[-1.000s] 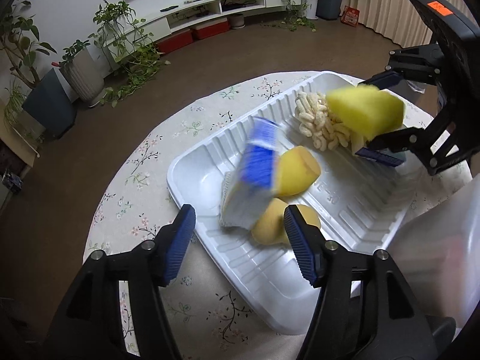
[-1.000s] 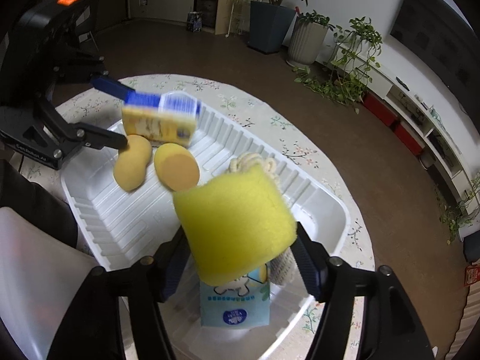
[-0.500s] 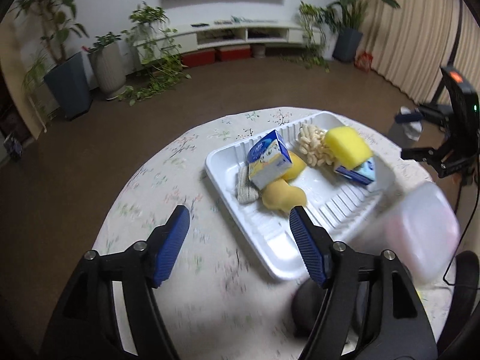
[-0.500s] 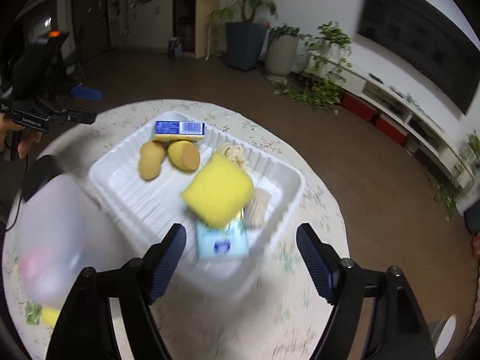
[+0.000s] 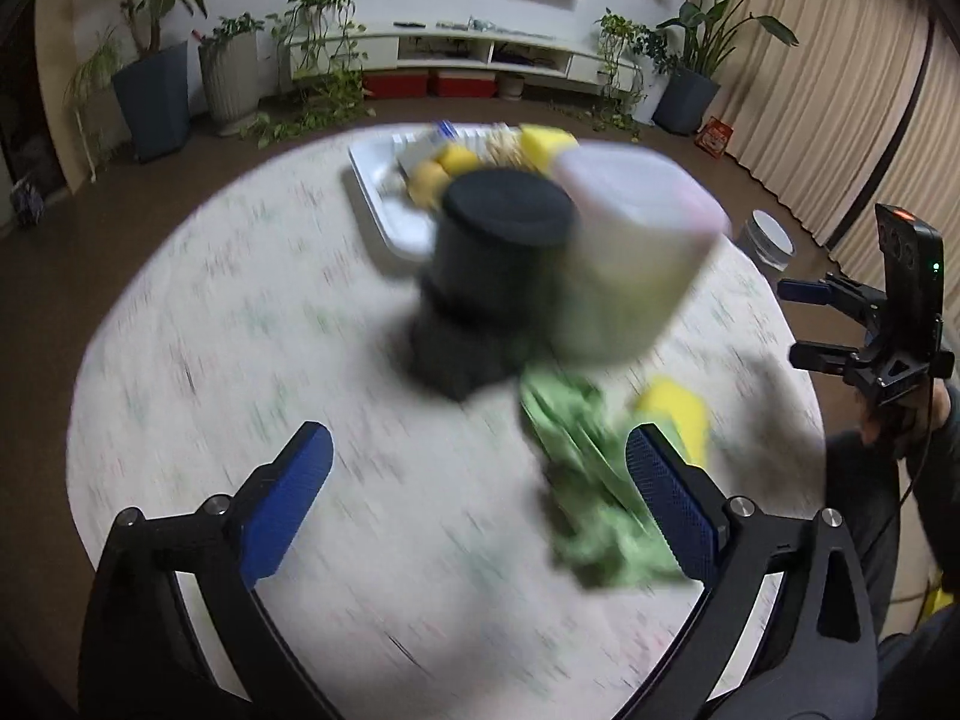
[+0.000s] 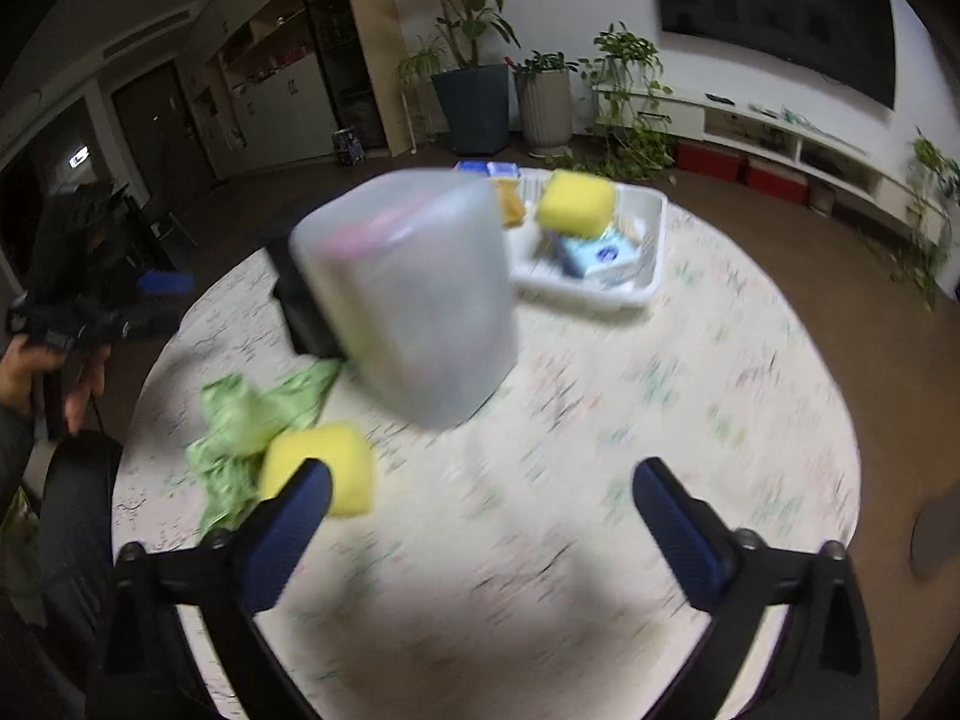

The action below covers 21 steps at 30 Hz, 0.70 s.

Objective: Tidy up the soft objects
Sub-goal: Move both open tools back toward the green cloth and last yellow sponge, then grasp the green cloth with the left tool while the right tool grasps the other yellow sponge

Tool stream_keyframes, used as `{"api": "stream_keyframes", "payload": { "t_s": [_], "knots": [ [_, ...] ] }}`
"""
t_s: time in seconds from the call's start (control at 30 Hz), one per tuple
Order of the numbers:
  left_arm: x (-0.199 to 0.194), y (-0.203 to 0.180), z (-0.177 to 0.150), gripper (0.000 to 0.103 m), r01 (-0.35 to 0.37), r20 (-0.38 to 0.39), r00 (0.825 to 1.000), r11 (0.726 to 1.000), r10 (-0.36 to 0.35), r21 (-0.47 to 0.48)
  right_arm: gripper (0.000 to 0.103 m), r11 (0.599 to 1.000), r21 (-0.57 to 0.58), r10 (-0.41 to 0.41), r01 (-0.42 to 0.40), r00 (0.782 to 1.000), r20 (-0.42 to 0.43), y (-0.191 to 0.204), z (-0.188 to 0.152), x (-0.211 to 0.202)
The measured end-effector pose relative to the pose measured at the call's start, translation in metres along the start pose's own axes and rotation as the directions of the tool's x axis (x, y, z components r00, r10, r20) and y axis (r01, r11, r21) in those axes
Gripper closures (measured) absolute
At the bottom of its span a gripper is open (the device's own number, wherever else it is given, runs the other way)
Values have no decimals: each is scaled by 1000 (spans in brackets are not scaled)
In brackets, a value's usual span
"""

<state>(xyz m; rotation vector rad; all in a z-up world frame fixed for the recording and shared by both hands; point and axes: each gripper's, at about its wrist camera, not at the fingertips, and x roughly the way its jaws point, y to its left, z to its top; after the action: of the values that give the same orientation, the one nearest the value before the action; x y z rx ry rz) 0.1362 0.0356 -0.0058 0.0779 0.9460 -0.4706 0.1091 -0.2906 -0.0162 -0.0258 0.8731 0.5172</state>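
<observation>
A white tray (image 5: pixel 384 204) at the far side of the round table holds a yellow sponge (image 6: pixel 575 203), a blue tissue pack (image 6: pixel 600 258), a blue-and-white carton and yellow potato-like pieces (image 5: pixel 444 168). A second yellow sponge (image 6: pixel 321 468) and a crumpled green cloth (image 6: pixel 240 420) lie on the table near me; they also show in the left wrist view, sponge (image 5: pixel 675 414) and cloth (image 5: pixel 594 480). My left gripper (image 5: pixel 477 504) is open and empty above the table. My right gripper (image 6: pixel 480 534) is open and empty, its left finger beside the near sponge.
A translucent plastic container (image 6: pixel 414 300) and a black cylindrical object (image 5: pixel 498 264) stand mid-table between me and the tray. The table has a floral cloth (image 6: pixel 690 396). Potted plants, a TV shelf and curtains surround the room. Both views are motion-blurred.
Both grippers have let go of what they held into the tray and pulled back and up, away from the tray toward the near side of the table.
</observation>
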Motion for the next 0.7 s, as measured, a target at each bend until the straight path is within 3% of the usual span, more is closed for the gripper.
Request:
{"api": "stream_keyframes", "payload": {
  "t_s": [0.13,0.27,0.53,0.7],
  "knots": [
    [-6,-30,-37,2,-21,0,1000,1000,21,-6,0,999,47,4,-3,1000,-13,32,-20,0],
    [0,-54,-57,1,-15,-7,1000,1000,15,-14,0,1000,18,-12,12,999,-44,63,-36,11],
    [27,-75,-52,1,-106,-1,994,994,106,11,0,998,-18,-55,54,994,-99,71,-47,37],
    [50,-72,-51,1,-162,-57,985,987,162,2,0,998,-16,-63,62,994,-87,66,-43,43]
  ]
}}
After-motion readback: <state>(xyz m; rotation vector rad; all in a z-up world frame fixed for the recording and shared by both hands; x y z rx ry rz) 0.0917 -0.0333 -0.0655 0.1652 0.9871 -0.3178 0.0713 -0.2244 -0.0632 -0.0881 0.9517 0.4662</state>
